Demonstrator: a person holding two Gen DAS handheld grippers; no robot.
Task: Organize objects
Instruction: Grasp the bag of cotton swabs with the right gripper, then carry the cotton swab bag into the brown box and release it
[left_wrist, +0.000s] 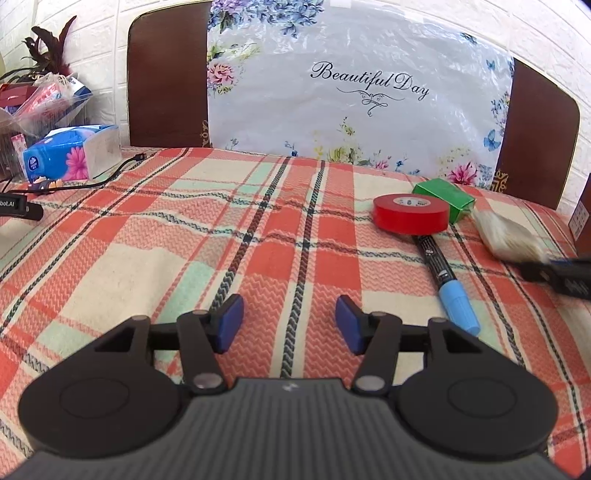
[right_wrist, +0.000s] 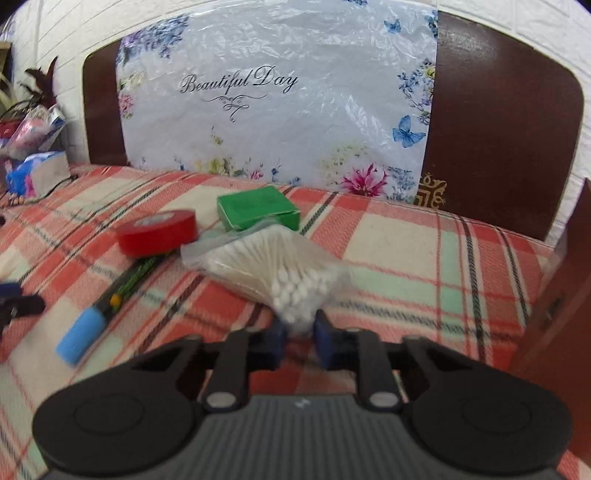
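Observation:
On the plaid blanket lie a red tape roll (left_wrist: 410, 213), a green box (left_wrist: 445, 198) behind it and a black marker with a blue cap (left_wrist: 448, 282). My left gripper (left_wrist: 290, 325) is open and empty over the blanket, left of the marker. My right gripper (right_wrist: 300, 338) is shut on a clear bag of cotton swabs (right_wrist: 273, 264), holding its near end. The tape roll (right_wrist: 157, 232), the green box (right_wrist: 258, 212) and the marker (right_wrist: 99, 314) lie to the left of the bag. The bag of cotton swabs (left_wrist: 509, 234) and the right gripper show blurred at the left wrist view's right edge.
A brown headboard (left_wrist: 166, 77) with a floral plastic-wrapped pack (left_wrist: 354, 92) stands at the back. A blue tissue pack (left_wrist: 72, 155), a cable and clutter lie at the far left. A brown box (right_wrist: 557, 295) stands at the right edge.

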